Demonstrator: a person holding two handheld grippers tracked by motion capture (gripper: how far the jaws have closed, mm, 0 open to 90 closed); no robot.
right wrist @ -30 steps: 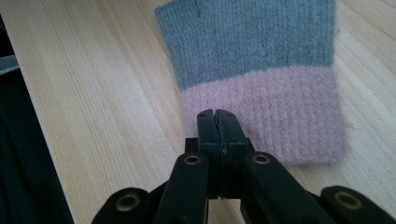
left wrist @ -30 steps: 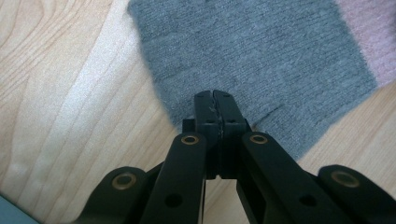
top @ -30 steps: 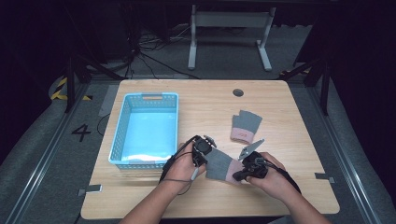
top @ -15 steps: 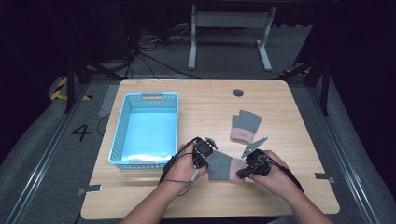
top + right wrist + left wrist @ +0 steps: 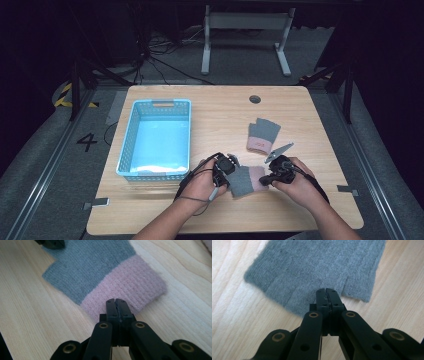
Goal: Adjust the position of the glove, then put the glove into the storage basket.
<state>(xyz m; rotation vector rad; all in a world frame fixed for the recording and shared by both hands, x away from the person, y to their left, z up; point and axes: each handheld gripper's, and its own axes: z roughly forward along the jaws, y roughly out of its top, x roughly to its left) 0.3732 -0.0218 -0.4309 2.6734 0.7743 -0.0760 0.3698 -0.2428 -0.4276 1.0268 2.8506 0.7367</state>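
Observation:
A grey knit glove (image 5: 242,182) with a pink cuff (image 5: 257,176) lies flat on the wooden table (image 5: 215,115), between my two hands. My left gripper (image 5: 233,176) is shut, and its tips (image 5: 327,291) rest on the glove's finger edge (image 5: 317,270). My right gripper (image 5: 263,180) is shut too, with its tips (image 5: 116,300) on the near edge of the pink cuff (image 5: 127,282). The fabric shows no pucker at either pair of jaws. A second glove (image 5: 263,134) of the same kind lies flat farther back on the right.
A light blue plastic basket (image 5: 129,145) stands at the left of the table, beside my left hand. A round cable hole (image 5: 255,99) sits near the far edge. Beyond the table, a metal stand (image 5: 245,30) and cables lie on the dark floor.

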